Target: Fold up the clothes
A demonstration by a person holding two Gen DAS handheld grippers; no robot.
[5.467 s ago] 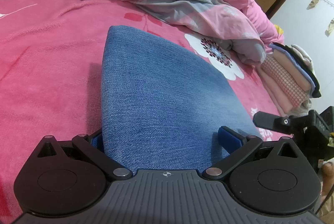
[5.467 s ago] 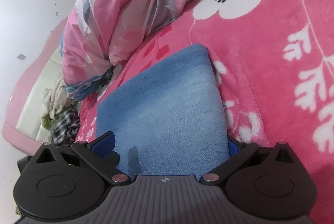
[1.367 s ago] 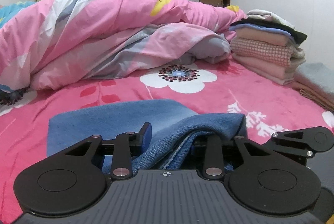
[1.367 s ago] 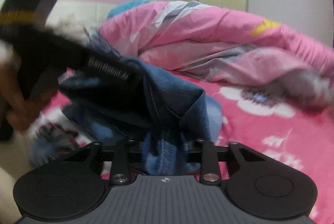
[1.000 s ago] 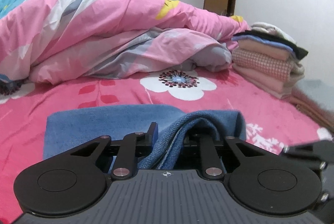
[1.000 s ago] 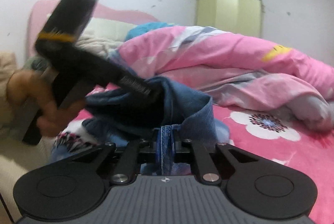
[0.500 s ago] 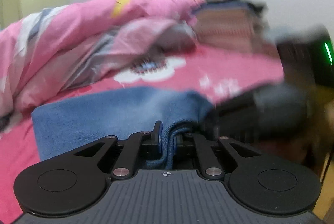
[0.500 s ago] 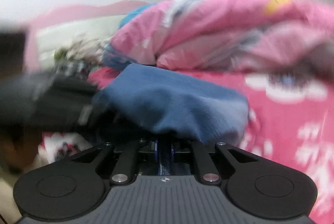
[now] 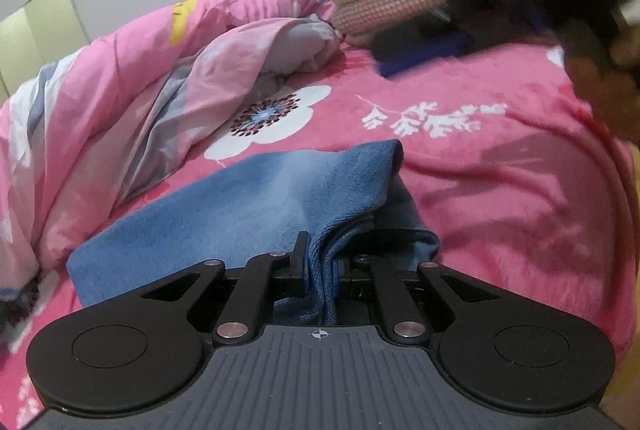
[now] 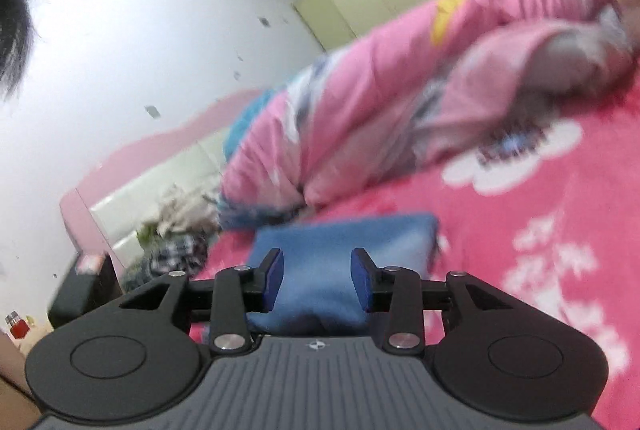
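Blue denim jeans (image 9: 256, 205) on pink floral blanket (image 9: 500, 197), no legible writing

Both wrist views low and close over the bed (image 9: 500, 197), tilted, sharing blue jeans (image 9: 256, 197) and quilt (image 10: 360, 101)

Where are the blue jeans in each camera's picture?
Left wrist view: the blue jeans lie low in the middle, an edge pinched in the left gripper.
Right wrist view: the jeans sit low in the middle, behind the open right gripper.
Shared landmark: the white flower on the pink blanket.
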